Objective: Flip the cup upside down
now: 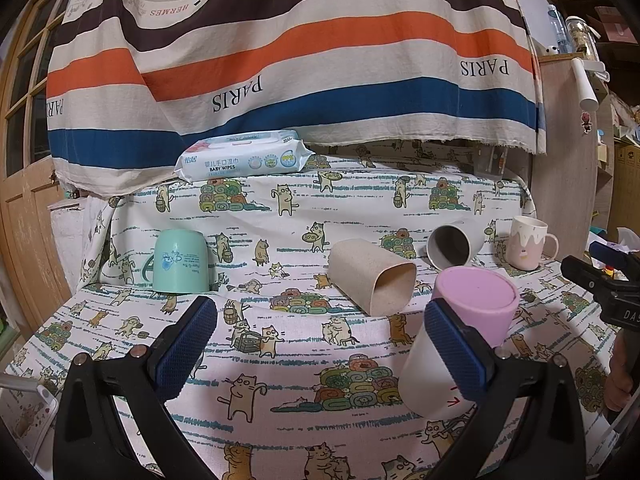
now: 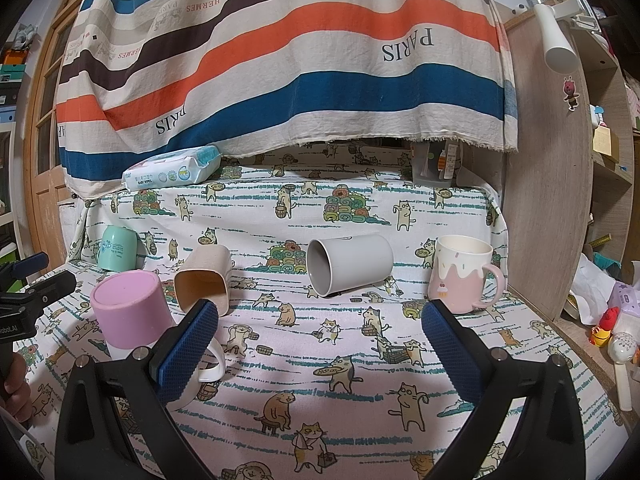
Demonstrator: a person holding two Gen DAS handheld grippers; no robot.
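Observation:
A pink and white cup (image 1: 464, 332) stands upside down on the cat-print cloth, just beyond my left gripper's right finger; it also shows in the right wrist view (image 2: 128, 312), behind my right gripper's left finger. A beige cup (image 1: 372, 276) and a grey cup (image 1: 450, 246) lie on their sides. A mint cup (image 1: 180, 262) stands upside down at the left. A pink-glazed mug (image 1: 526, 248) stands upright at the right. My left gripper (image 1: 320, 348) is open and empty. My right gripper (image 2: 320, 352) is open and empty.
A pack of baby wipes (image 1: 244, 156) lies on the raised back ledge under a striped hanging cloth (image 1: 280, 60). A wooden cabinet side (image 2: 548, 200) stands to the right, with toys and clutter (image 2: 612, 328) beside it. A wooden door (image 1: 24, 200) is at the left.

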